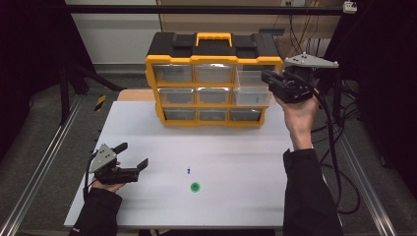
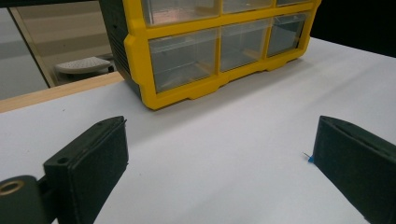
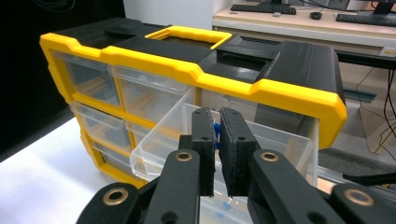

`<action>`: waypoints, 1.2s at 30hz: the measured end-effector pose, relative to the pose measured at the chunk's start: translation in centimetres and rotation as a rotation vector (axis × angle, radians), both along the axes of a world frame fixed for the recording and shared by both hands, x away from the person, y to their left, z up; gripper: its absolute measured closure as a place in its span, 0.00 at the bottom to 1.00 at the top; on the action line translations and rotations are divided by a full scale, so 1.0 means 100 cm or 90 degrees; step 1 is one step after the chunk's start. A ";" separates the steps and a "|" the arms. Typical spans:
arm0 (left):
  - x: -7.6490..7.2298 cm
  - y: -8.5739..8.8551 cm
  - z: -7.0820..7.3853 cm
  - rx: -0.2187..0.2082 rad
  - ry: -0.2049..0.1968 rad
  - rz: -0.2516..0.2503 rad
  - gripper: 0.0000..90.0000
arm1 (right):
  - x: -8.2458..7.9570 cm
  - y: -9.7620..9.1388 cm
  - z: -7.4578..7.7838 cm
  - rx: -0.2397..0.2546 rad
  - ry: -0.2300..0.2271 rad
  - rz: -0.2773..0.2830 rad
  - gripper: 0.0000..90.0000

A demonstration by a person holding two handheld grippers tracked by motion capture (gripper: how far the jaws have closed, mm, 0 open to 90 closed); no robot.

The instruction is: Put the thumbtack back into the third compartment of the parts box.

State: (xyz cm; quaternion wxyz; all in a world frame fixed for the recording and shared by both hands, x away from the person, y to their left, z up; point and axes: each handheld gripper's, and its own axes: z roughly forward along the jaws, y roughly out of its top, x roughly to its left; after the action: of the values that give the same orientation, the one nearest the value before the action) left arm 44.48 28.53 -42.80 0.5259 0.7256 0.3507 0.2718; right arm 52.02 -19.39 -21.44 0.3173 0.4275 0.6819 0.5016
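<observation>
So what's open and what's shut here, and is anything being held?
Top right drawer: pulled out of the organizer.
Other drawers: pushed in.
Right gripper: jaws shut on a small blue piece, above the open drawer.
Left gripper: jaws open, holding nothing.
Second blue piece: lying loose on the table.

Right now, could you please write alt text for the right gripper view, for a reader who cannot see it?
The right hand-held gripper, shut on a small blue part, hovers above a pulled-out clear drawer of a yellow-and-black organizer. The organizer stands on a white table.
</observation>
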 end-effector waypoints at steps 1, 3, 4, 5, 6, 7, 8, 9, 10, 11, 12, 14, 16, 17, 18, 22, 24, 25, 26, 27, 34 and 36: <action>0.000 0.000 0.000 0.000 0.000 0.000 0.03 | 0.002 0.000 0.000 0.000 0.002 -0.003 0.94; 0.000 0.000 0.000 -0.001 0.000 0.000 0.03 | 0.005 0.001 -0.002 -0.004 0.006 -0.005 0.94; 0.000 0.000 0.000 0.000 -0.001 0.000 0.03 | 0.007 0.000 -0.002 -0.007 0.008 -0.007 0.94; 0.000 0.000 0.000 0.000 -0.001 0.000 0.03 | 0.009 0.001 -0.003 -0.007 0.013 -0.009 0.94; 0.000 0.000 0.000 -0.001 -0.001 0.001 0.03 | 0.011 0.001 -0.004 -0.010 0.014 -0.013 0.94; 0.000 0.000 0.000 -0.001 -0.001 0.001 0.03 | 0.012 0.001 -0.005 -0.011 0.017 -0.013 0.94; 0.000 0.000 0.000 -0.001 -0.001 0.001 0.03 | 0.014 0.001 -0.005 -0.010 0.019 -0.016 0.94; 0.000 0.000 0.000 -0.001 -0.001 0.001 0.03 | 0.015 0.001 -0.006 -0.013 0.021 -0.017 0.94; 0.000 0.000 0.000 -0.001 -0.001 0.001 0.03 | 0.017 0.001 -0.007 -0.016 0.024 -0.019 0.94; 0.000 0.000 0.000 -0.001 -0.001 0.001 0.03 | 0.018 0.002 -0.008 -0.018 0.025 -0.021 0.94; 0.000 0.000 0.000 0.000 -0.001 0.001 0.03 | 0.019 0.002 -0.008 -0.020 0.028 -0.025 0.94; 0.000 0.000 0.000 -0.001 -0.001 0.001 0.03 | 0.021 0.001 -0.010 -0.022 0.032 -0.028 0.94; 0.000 0.000 0.000 -0.001 -0.001 0.001 0.03 | 0.023 0.001 -0.012 -0.026 0.036 -0.032 0.94; 0.000 0.001 0.000 -0.001 -0.002 0.001 0.03 | 0.024 0.001 -0.013 -0.029 0.037 -0.035 0.94; 0.000 0.000 0.000 -0.001 -0.001 0.001 0.03 | 0.024 0.001 -0.014 -0.031 0.039 -0.036 0.94; 0.000 0.000 0.000 0.000 -0.001 0.000 0.03 | 0.027 0.000 -0.016 -0.033 0.048 -0.041 0.94; 0.000 0.000 0.000 -0.001 -0.001 0.001 0.03 | 0.028 0.000 -0.017 -0.038 0.053 -0.046 0.94; 0.000 0.001 0.000 -0.001 -0.001 0.001 0.03 | 0.028 0.000 -0.018 -0.042 0.053 -0.049 0.94; 0.000 0.001 0.000 -0.001 -0.001 0.001 0.03 | 0.029 0.000 -0.018 -0.043 0.057 -0.050 0.94; 0.000 0.000 0.000 0.000 -0.001 0.001 0.03 | 0.029 -0.001 -0.019 -0.046 0.060 -0.053 0.94; 0.000 0.001 0.000 -0.001 -0.001 0.001 0.03 | 0.031 -0.001 -0.020 -0.053 0.069 -0.063 0.87; 0.000 0.001 0.000 -0.001 -0.001 0.001 0.03 | 0.030 -0.002 -0.018 -0.048 0.067 -0.062 0.84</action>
State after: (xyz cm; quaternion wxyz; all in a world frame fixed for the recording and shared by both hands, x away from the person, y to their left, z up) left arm 44.48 28.59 -42.77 0.5269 0.7247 0.3510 0.2723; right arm 55.01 -19.59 -23.29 0.3209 0.4738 0.6942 0.4366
